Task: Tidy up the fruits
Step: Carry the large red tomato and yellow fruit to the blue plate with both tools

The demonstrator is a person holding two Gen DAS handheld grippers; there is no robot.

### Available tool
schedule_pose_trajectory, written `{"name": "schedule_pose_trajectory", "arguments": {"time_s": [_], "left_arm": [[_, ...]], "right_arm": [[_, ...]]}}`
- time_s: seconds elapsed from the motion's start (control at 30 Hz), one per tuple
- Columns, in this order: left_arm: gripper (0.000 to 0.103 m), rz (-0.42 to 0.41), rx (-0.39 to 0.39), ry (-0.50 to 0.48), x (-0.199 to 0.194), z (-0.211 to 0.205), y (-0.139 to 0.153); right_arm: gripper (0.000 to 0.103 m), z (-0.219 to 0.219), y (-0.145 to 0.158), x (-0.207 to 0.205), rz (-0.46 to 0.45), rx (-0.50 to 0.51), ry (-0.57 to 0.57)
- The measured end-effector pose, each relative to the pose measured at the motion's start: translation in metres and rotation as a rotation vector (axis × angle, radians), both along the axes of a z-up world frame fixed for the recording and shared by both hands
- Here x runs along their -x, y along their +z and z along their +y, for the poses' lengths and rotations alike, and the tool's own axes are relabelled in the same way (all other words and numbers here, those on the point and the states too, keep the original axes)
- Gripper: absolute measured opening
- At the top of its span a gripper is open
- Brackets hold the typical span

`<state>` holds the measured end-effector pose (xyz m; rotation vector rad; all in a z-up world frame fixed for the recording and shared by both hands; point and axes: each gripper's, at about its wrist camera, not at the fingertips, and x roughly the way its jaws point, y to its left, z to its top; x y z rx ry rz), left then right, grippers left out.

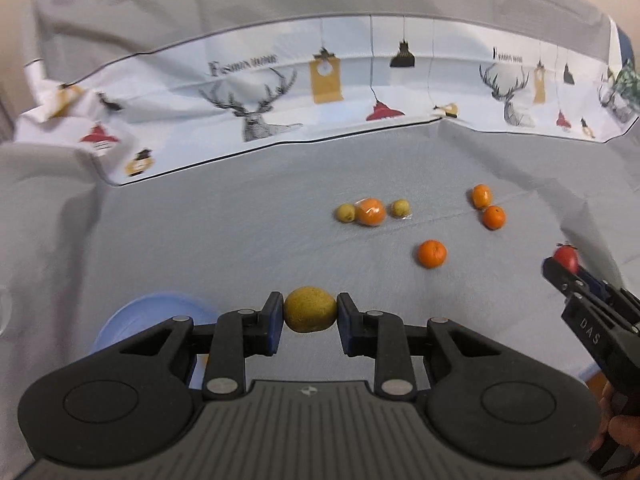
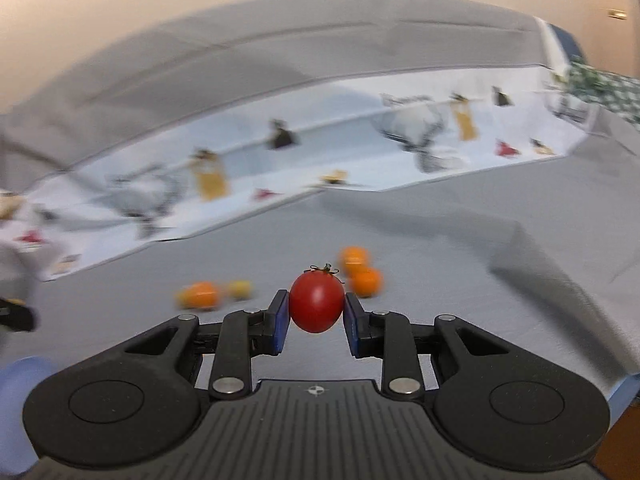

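Carrying both fruits calls for steady pressure: the left tool (image 1: 310, 311) grips a yellow-green fruit (image 1: 310, 309), the right tool (image 2: 316, 309) a red tomato (image 2: 316, 302). Ease each low over the blue bowl (image 1: 132, 320) at the left before loosening, so neither rolls across the bench (image 1: 240, 232).

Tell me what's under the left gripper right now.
A blue bowl shows below and left of the left gripper, which holds a yellow-green fruit. Most of the bowl is hidden by the gripper body, so its contents can't be seen.

bowl (image 1: 120, 320) left, oranges (image 1: 431, 253) right on cloth (image 1: 240, 232)
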<state>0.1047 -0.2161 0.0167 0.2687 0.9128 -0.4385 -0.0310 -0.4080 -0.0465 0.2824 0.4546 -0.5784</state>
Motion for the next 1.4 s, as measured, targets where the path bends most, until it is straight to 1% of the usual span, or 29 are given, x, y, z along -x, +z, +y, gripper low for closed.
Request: {"name": "schedule_pose_trajectory", "arguments": {"time_s": [0.13, 0.33, 0.47, 0.67, 0.83, 1.0, 1.17, 1.4], "left_arm": [[0.031, -0.010, -0.007, 0.050, 0.033, 0.049, 0.020], [0.031, 0.002, 0.017, 0.138, 0.076, 0.123, 0.030], [0.031, -0.003, 0.038, 0.187, 0.099, 0.165, 0.034], [0.031, -0.036, 0.070, 0.245, 0.132, 0.210, 0.040], [0.031, -0.049, 0.102, 0.267, 0.155, 0.233, 0.042], [0.031, -0.065, 0.117, 0.262, 0.167, 0.239, 0.043], [0.031, -0.067, 0.129, 0.254, 0.170, 0.236, 0.042], [0.031, -0.052, 0.137, 0.253, 0.166, 0.237, 0.038]], "right_arm": [[0.030, 0.050, 0.029, 0.019, -0.043, -0.009, 0.119], [0.030, 0.121, 0.061, 0.041, -0.079, -0.061, 0.315], [0.030, 0.164, 0.075, 0.051, -0.076, -0.058, 0.441], [0.030, 0.219, 0.086, 0.071, -0.057, -0.012, 0.569], [0.030, 0.245, 0.092, 0.085, -0.045, 0.038, 0.611], [0.030, 0.257, 0.095, 0.094, -0.038, 0.066, 0.623], [0.030, 0.262, 0.096, 0.095, -0.031, 0.085, 0.634], [0.030, 0.261, 0.095, 0.094, -0.016, 0.078, 0.621]]}}
